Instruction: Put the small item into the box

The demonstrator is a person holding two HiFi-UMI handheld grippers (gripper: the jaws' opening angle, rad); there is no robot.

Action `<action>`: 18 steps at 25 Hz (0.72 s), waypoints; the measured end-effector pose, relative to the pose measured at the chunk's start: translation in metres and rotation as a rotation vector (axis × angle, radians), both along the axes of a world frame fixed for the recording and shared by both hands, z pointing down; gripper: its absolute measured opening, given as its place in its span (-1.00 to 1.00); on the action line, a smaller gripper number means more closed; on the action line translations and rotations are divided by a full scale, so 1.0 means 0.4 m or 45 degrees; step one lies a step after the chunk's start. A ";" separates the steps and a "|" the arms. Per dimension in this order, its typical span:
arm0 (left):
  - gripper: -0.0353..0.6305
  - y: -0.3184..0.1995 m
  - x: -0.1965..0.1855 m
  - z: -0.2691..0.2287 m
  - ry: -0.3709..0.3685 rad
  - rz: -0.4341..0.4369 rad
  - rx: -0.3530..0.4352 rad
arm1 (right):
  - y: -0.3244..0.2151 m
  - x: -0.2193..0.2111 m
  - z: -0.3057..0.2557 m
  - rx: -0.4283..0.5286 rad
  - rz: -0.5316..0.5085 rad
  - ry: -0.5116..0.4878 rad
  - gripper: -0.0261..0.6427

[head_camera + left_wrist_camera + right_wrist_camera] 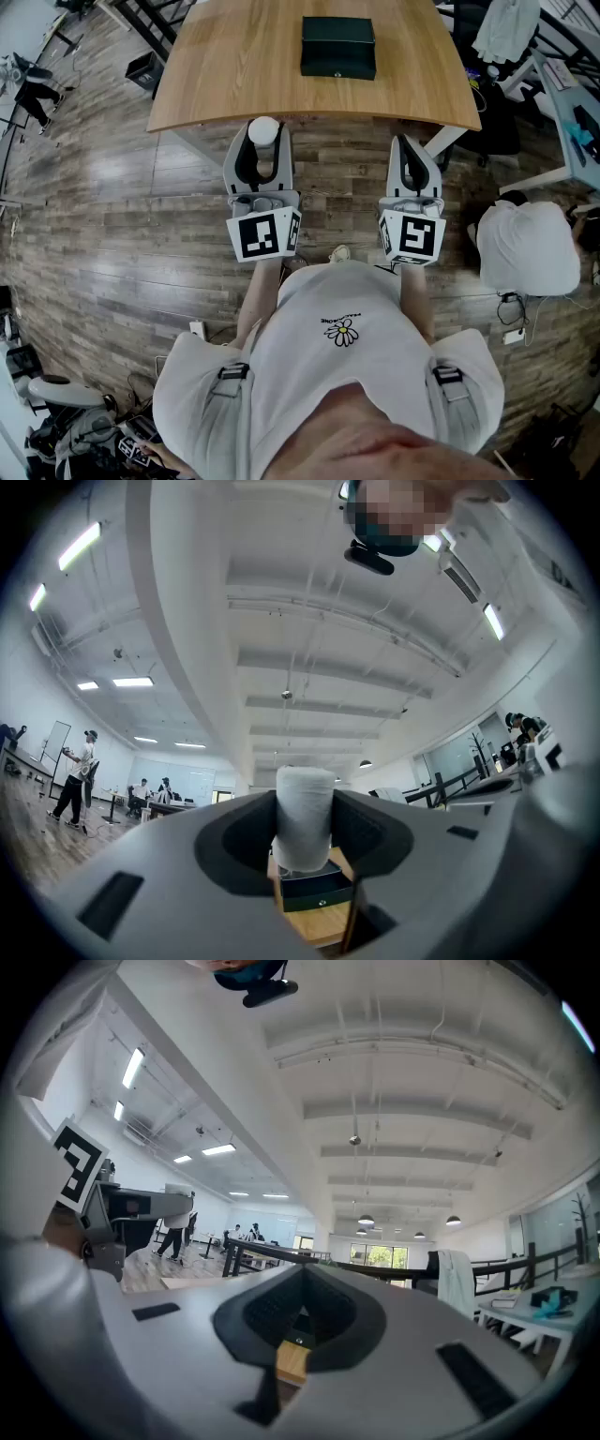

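Note:
A white cylindrical item (263, 130) stands upright between the jaws of my left gripper (263, 148), which is shut on it. In the left gripper view the same white cylinder (303, 816) fills the gap of the left gripper (303, 841), and the dark green box (317, 891) shows just beyond it. The closed box (337, 47) rests on the wooden table (225, 66), ahead of both grippers. My right gripper (405, 150) is held level with the left one, short of the table edge, shut with nothing in it. Through the right gripper (300, 1330) I see a sliver of table (292, 1363).
I stand on a wood-plank floor (112, 234) in front of the table. A person in white (530, 248) crouches at the right. Desks and chairs line the right side (562, 103), and a dark bin (143, 69) sits left of the table.

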State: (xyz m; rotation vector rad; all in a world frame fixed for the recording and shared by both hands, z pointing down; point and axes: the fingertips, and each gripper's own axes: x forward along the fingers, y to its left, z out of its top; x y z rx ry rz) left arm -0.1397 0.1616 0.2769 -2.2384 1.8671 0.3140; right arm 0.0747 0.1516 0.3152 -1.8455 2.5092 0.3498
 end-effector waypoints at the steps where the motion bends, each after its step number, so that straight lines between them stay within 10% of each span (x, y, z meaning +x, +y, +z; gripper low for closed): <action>1: -0.34 -0.001 -0.001 0.000 -0.001 -0.002 0.000 | 0.000 -0.001 0.000 0.000 -0.003 0.000 -0.91; 18: -0.34 -0.041 -0.022 0.005 -0.035 -0.046 -0.001 | -0.041 -0.025 0.041 -0.033 -0.129 -0.102 -0.91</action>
